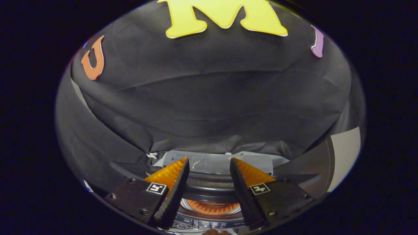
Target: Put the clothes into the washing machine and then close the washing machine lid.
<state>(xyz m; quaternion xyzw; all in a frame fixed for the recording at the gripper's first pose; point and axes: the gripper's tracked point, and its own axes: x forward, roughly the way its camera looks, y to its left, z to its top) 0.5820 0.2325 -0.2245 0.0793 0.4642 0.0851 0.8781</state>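
Gripper view: fingers (209,163) apart above washing machine (209,189)

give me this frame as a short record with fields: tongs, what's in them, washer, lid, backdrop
tongs: open, fingers spread apart
held: nothing between the fingers
washing machine: below and just ahead of the fingers, its dark round opening rim showing between them
drum: orange-lit inside, seen through the opening
lid: appears raised, pale panel standing beyond the fingertips
clothes: cannot tell whether any are in the drum
backdrop: black cloth wall behind the machine
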